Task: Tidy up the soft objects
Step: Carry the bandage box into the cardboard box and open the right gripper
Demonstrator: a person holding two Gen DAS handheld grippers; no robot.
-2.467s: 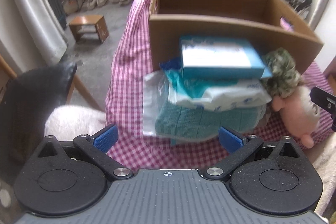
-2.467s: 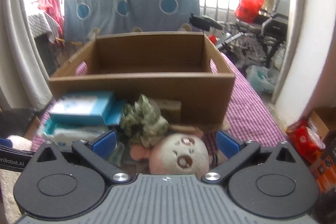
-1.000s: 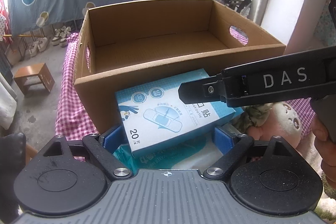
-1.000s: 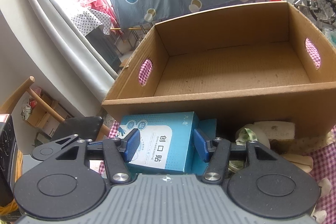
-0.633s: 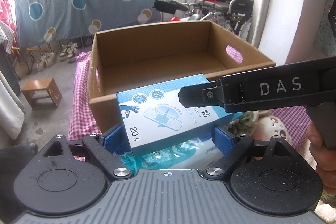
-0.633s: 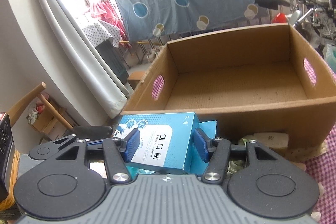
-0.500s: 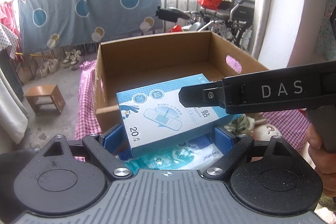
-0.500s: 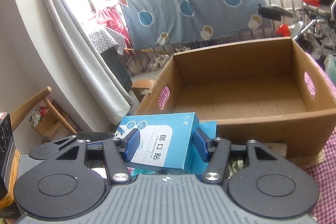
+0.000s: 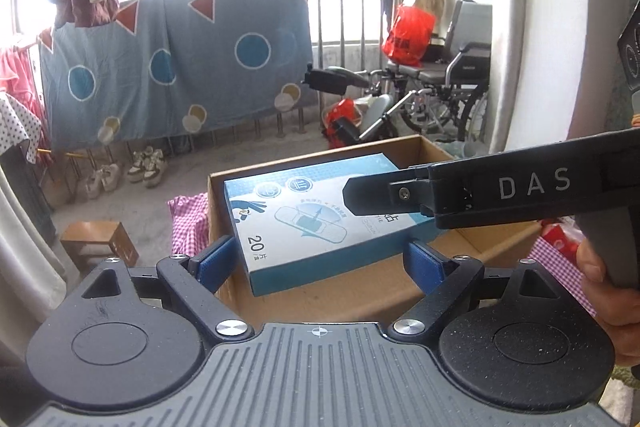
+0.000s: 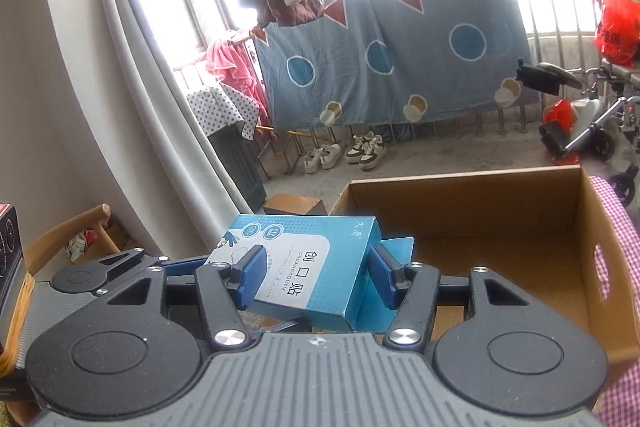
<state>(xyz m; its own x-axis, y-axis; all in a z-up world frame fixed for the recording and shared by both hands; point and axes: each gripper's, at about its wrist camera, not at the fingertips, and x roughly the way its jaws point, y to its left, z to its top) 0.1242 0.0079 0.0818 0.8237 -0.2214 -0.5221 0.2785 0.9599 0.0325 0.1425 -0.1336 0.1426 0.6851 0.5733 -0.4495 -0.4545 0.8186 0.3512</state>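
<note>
Two grippers held one blue bandage box [image 9: 320, 215] in the air above the near part of an open cardboard box [image 9: 400, 287]. At the far left of the left wrist view stood a small wooden stool [image 9: 98, 243] on the floor, with pairs of shoes [image 9: 124, 173] lined up beneath a hanging blue sheet [image 9: 176, 67] patterned with circles and triangles. Moving right, the left gripper [image 9: 320, 259] had its blue fingers [image 9: 218, 261] set wide, one at each lower side of the bandage box and close against it, though whether they truly pressed on it could not be told. A strip of pink checked cloth [image 9: 188, 223] on the table showed just left of the cardboard box. Further right, the right gripper [image 9: 492, 191] reached in from the side, its black arm lying across the top of the bandage box, with the person's right hand [image 9: 612, 291] behind it at the edge. A wheelchair [image 9: 452, 75] and a red bag [image 9: 408, 35] stood by the railing beyond. In the right wrist view, a wooden chair [image 10: 68, 227] sat at the far left, then the right gripper [image 10: 316, 275] with its fingers [image 10: 252, 275] closed on the two sides of the bandage box [image 10: 304, 263], which tilted slightly, and the cardboard box [image 10: 520, 219] lay open to the right with nothing visible inside.
</note>
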